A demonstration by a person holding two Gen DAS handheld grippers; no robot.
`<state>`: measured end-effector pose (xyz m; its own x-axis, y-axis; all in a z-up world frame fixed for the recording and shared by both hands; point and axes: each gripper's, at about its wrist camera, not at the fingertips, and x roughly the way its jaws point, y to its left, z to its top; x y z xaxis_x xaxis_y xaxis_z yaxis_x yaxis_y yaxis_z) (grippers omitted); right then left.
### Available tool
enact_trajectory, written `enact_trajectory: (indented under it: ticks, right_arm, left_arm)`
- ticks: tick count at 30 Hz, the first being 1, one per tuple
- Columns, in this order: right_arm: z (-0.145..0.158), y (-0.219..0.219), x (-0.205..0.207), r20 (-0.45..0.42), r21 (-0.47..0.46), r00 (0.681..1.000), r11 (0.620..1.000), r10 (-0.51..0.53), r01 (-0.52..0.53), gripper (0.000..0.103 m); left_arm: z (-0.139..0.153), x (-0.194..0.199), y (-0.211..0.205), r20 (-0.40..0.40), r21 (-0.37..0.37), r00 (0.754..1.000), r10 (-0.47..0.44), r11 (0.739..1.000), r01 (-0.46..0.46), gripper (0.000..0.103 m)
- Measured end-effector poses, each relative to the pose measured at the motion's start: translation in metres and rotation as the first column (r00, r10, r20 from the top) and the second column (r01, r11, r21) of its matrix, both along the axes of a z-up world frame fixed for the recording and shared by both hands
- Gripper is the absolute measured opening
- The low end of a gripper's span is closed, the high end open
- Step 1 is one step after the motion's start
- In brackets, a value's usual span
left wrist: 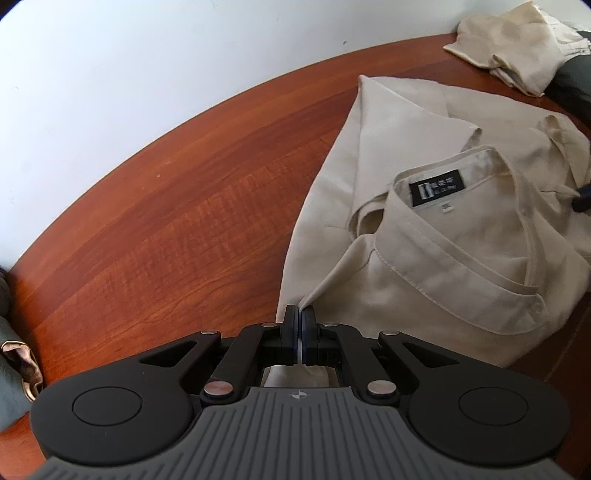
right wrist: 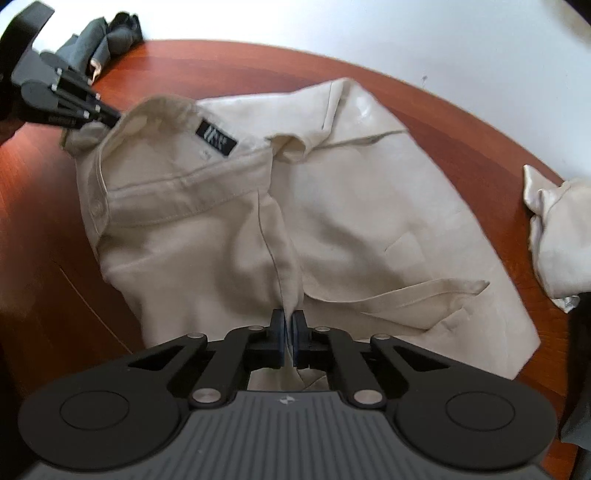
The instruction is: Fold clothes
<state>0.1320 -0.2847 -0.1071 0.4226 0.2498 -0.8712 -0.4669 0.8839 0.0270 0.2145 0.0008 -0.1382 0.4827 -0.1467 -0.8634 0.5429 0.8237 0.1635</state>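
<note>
Pinching a fold of the beige shirt, the left gripper has its jaws pressed together with only cloth between the pads; no gap shows. The pinched edge rises from the tips toward 1 o'clock, and the shirt body spreads from 12 to 3 o'clock of the jaws in the left wrist view. The collar with its black label lies at about 2 o'clock, opening upward. The shirt rests on the reddish wooden table, bare from 9 to 12 o'clock. A second beige garment sits crumpled at the far 1 o'clock edge, apart from the shirt. A grey-green cloth shows at 9 o'clock.

Right wrist view: the right gripper is likewise clenched on a ridge of the same shirt, along the front placket seam, which runs up toward 12 o'clock. Shirt fabric lies on both sides of the jaws, from 10 to 3 o'clock. The other gripper enters at 10 o'clock, touching the shirt near the collar. A pale crumpled cloth lies at 3 o'clock, a dark folded garment at 11 o'clock.
</note>
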Motion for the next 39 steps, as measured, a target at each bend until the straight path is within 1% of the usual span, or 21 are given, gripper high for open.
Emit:
enact_trajectory:
  ticks: [6,15,22,26,29,35,37,39]
  right_arm:
    - [0.026,0.002,-0.015,0.047,0.004,0.998,0.999,-0.034,0.034,0.004]
    - [0.071,0.022,-0.070,0.127,-0.035,0.991,0.998,-0.042,0.047,0.003]
    - [0.100,0.039,-0.113,0.197,-0.030,0.979,0.998,-0.054,0.061,0.002]
    - [0.123,0.048,-0.136,0.236,-0.034,0.970,0.997,-0.056,0.066,0.002]
    - [0.134,0.053,-0.151,0.235,-0.045,0.971,0.997,-0.047,0.060,0.002]
    - [0.146,0.059,-0.186,0.246,-0.081,0.969,0.995,-0.037,0.059,0.002]
    - [0.150,0.061,-0.208,0.246,-0.081,0.969,0.995,-0.035,0.057,0.002]
    - [0.152,0.064,-0.228,0.245,-0.079,0.969,0.996,-0.023,0.044,0.002]
  left_arm:
    - [0.027,-0.031,0.016,0.051,-0.033,0.998,0.027,0.999,-0.026,0.002]
    - [0.069,-0.092,0.049,0.125,-0.091,0.987,0.098,0.992,-0.087,0.002]
    - [0.086,-0.134,0.067,0.157,-0.133,0.976,0.149,0.983,-0.128,0.002]
    - [0.098,-0.157,0.075,0.182,-0.150,0.972,0.149,0.981,-0.123,0.002]
    - [0.108,-0.173,0.080,0.192,-0.159,0.971,0.142,0.981,-0.112,0.002]
    - [0.120,-0.214,0.091,0.199,-0.157,0.975,0.102,0.985,-0.071,0.002]
    - [0.123,-0.228,0.095,0.198,-0.153,0.976,0.094,0.986,-0.064,0.002]
    - [0.127,-0.254,0.101,0.198,-0.156,0.975,0.100,0.985,-0.069,0.001]
